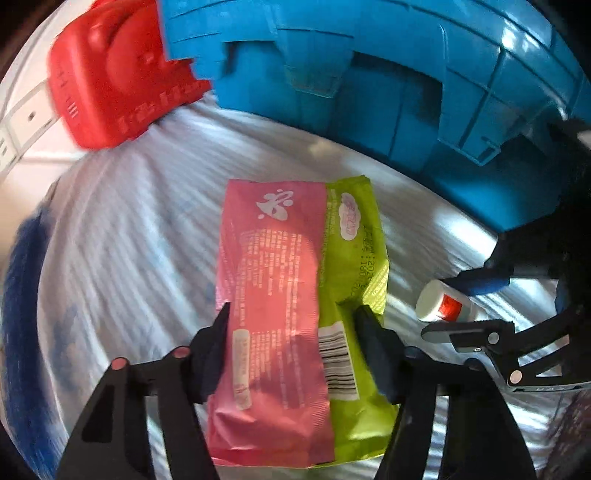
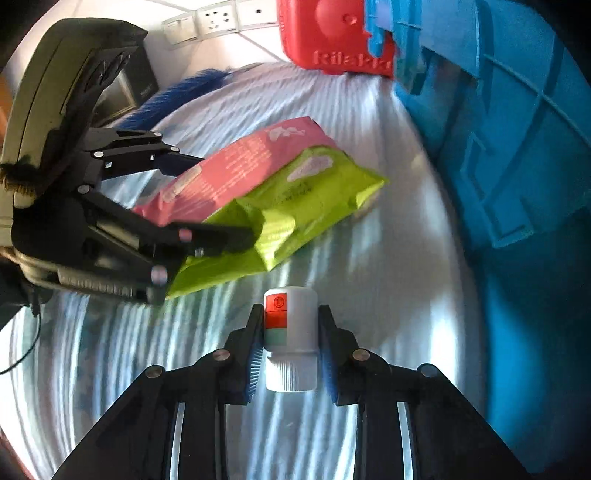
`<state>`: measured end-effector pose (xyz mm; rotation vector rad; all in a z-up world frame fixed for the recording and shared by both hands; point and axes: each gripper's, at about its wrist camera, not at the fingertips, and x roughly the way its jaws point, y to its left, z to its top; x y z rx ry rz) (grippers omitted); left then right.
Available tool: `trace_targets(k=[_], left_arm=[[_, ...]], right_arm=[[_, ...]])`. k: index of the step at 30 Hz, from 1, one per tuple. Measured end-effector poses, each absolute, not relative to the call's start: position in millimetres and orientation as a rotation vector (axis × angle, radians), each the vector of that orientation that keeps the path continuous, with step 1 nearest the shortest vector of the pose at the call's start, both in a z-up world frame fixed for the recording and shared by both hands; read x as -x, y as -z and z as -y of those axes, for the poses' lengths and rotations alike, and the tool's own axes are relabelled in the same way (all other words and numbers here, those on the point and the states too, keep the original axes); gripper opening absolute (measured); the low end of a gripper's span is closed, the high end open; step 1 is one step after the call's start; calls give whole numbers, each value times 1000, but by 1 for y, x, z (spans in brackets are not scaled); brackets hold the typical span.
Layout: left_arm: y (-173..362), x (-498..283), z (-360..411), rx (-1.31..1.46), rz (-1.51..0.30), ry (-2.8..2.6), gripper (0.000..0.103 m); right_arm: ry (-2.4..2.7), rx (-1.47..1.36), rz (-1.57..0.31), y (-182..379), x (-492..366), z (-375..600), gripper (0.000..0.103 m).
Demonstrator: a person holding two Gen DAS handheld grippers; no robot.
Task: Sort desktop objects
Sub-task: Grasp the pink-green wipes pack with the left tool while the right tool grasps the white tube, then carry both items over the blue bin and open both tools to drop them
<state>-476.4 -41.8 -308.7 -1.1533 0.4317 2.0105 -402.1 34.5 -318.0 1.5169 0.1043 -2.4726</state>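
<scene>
Ahead of both grippers, a striped cloth (image 1: 122, 221) lies under one blue basket (image 1: 388, 74) and one red box (image 1: 110, 74), near wall sockets (image 2: 214, 18). Left gripper (image 1: 291, 314) clamps one pink-and-green packet (image 1: 291, 280); right gripper (image 2: 291, 314) clamps one white bottle (image 2: 291, 339).

- Snack packet (image 1: 280, 314): pink and lime-green film, smooth, crinkled, slight sheen; printed barcode label.
- Small bottle (image 2: 291, 332): white plastic, smooth body, ribbed cap, glossy red label.
- Blue basket (image 1: 388, 85), 12 to 2 o'clock in the left wrist view: moulded plastic, glossy.
- Red box (image 1: 110, 74), 11 o'clock: plastic, smooth, embossed lettering.
- Table cover (image 1: 129, 221): pale striped cloth, softly wrinkled.
- Left gripper (image 1: 295, 332), right gripper (image 2: 291, 328): matt black plastic, metal rivets; right pads (image 2: 255, 362) blue, ribbed.
</scene>
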Motion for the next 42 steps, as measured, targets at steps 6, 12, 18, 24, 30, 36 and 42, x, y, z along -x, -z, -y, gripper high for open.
trace_targets(k=[6,12,18,24,30,36,42], left_arm=[[298,449,63,1188,-375,-2065,44],[287,417,86,1201,-333,-2138,40],[259,386,102,1168,-289,-2247,37],[202,338,119,1053,-291,-2360,37],[136,295,126,891,-316,-2476,37],[68,263,97,672,-384,-2481,37],[0,241,35,429,-415,-2383,37]], right_arm=[[2437,-1482,-116,307,386,-28,27],[2418,-1424,-161,288,378,-13,27],[2418,-1350,-186,266,361,-7,27],[2425,-1230,-222,229,328,-3,27],[2477,-1060,-233,173,293,-3,27],[2581,-888,-189,101,250,-20,27],[2715,-710,-72,22,202,-69,27]])
